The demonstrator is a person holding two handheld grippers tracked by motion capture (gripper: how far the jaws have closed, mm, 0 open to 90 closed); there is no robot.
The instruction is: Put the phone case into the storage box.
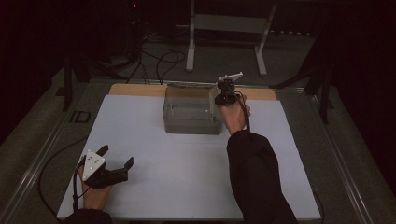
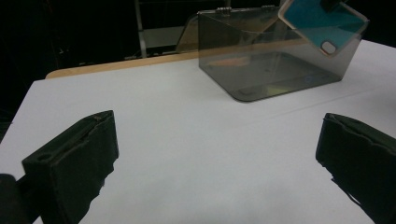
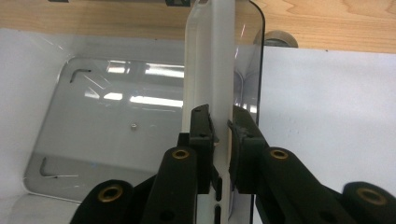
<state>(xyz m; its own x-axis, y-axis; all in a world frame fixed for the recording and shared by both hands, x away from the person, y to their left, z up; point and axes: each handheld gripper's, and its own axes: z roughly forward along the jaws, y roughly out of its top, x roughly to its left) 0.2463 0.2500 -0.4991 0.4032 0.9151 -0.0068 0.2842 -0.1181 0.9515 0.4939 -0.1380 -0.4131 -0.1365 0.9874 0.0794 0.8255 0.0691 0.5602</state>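
A smoky clear plastic box stands open-topped at the back middle of the white sheet. My right gripper hovers over the box's right wall, pointing down. In the right gripper view its jaws are shut on the edge of a phone case, seen edge-on above the box floor. The left gripper view shows that case as teal with a camera cut-out, tilted over the box. My left gripper rests at the sheet's front left, open, with nothing between its jaws.
A wooden table strip runs behind the white sheet. Beyond it stand a metal frame's legs and loose cables on the floor. The right forearm in a dark sleeve crosses the sheet's right half.
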